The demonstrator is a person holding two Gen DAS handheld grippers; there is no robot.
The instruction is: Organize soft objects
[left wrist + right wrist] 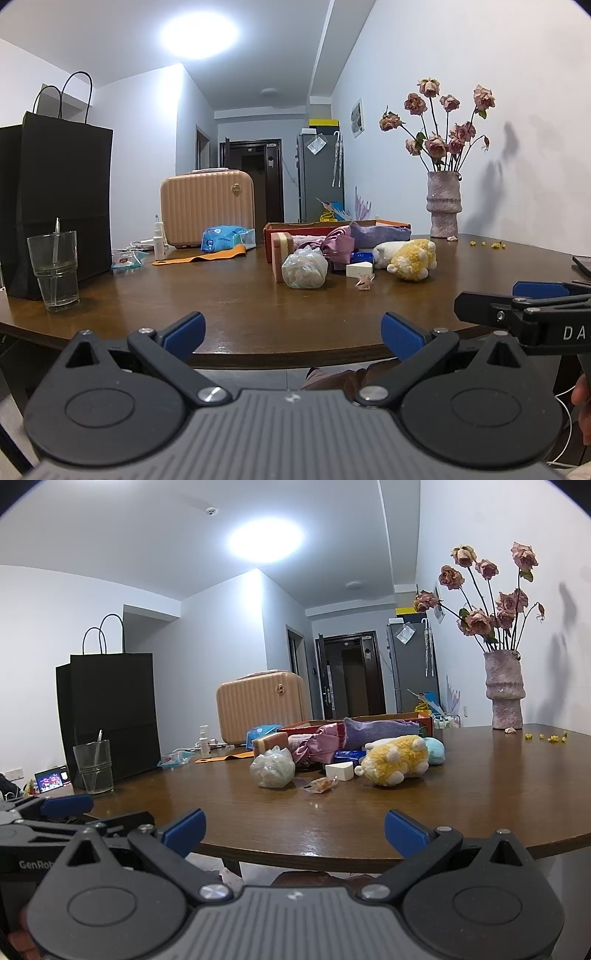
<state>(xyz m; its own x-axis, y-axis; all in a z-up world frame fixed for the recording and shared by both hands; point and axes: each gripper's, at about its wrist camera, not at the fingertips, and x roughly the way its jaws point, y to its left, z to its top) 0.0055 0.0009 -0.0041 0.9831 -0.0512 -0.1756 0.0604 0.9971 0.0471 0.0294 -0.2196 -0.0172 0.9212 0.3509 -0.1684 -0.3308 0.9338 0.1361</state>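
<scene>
A yellow and white plush toy [408,258] [397,760] lies on the brown table [240,306] [480,794] beside a bath pouf in clear plastic [304,268] [272,768], a pink-and-cream sponge [280,248] [269,741], a white wedge sponge [359,269] [340,771], pink cloth [338,240] [317,744] and a purple towel [380,233] [380,728] in an orange box [391,223] [424,718]. A blue plush [435,751] lies behind the toy. My left gripper [293,332] and right gripper [295,829] are open and empty at the table's near edge.
A glass with a straw [55,269] [94,768] and a black paper bag [59,195] [110,709] stand at the left. A peach suitcase [207,206] [260,707] is at the back. A vase of dried roses [443,203] [504,690] stands at the right.
</scene>
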